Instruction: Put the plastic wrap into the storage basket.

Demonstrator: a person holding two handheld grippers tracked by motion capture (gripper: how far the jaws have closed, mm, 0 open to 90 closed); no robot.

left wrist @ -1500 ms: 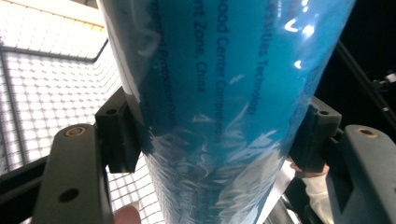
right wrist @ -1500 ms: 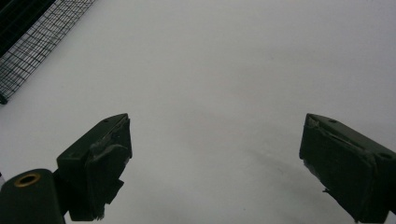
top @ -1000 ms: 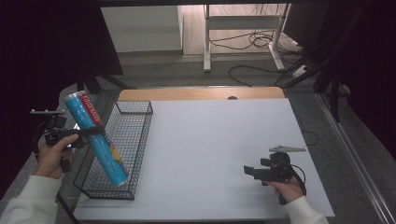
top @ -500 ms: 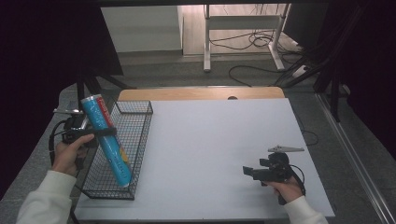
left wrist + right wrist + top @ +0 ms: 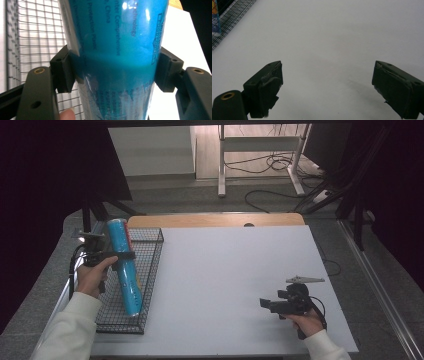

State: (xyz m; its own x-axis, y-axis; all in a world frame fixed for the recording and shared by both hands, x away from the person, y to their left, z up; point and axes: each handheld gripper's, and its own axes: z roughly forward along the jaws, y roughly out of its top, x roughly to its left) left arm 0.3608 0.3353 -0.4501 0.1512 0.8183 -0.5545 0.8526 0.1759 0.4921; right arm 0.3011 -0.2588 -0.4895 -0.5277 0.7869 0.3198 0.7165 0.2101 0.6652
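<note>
The left gripper (image 5: 122,255) is clamping the blue tube (image 5: 125,267) mid-length over the wire basket (image 5: 150,270), the tube's long axis running twelve to six along the basket, while the right gripper (image 5: 327,87), open and empty, is resting far off toward four o'clock.
</note>
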